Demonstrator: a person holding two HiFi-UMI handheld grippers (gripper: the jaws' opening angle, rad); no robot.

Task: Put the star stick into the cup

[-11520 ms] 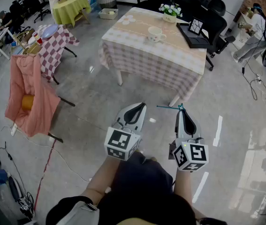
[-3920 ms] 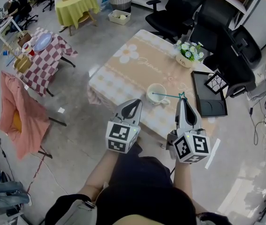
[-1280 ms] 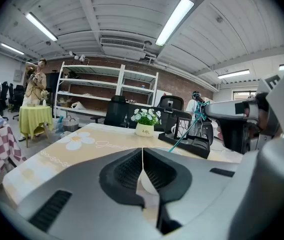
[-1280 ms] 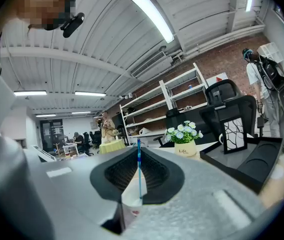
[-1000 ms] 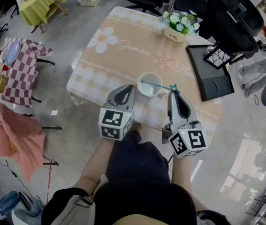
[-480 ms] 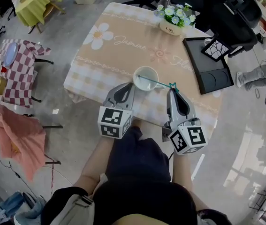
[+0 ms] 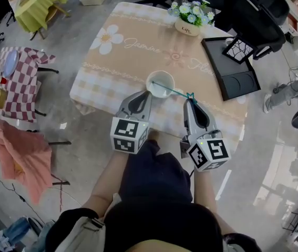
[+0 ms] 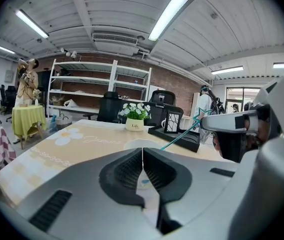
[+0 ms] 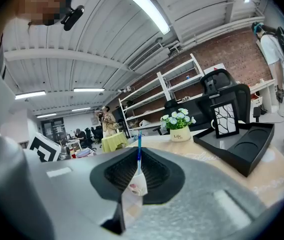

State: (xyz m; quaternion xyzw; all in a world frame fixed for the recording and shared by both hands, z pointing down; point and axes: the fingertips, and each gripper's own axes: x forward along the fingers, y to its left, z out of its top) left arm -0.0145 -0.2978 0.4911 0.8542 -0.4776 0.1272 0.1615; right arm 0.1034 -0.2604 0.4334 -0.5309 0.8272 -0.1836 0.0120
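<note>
A big open work hall, part office and part lab. The polished bare floor [image 7: 275, 161] carries black office chairs [image 7: 259, 14] at 1 o'clock and cloth-covered side tables [image 7: 36, 4] at 10 o'clock. Strip lights [image 8: 169, 15] run along a ribbed ceiling. White metal shelving [image 8: 112, 81] lines a brick wall [image 9: 222, 54].

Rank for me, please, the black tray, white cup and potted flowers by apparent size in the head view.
1. black tray: clearly largest.
2. potted flowers and white cup: about alike, too close to rank.
</note>
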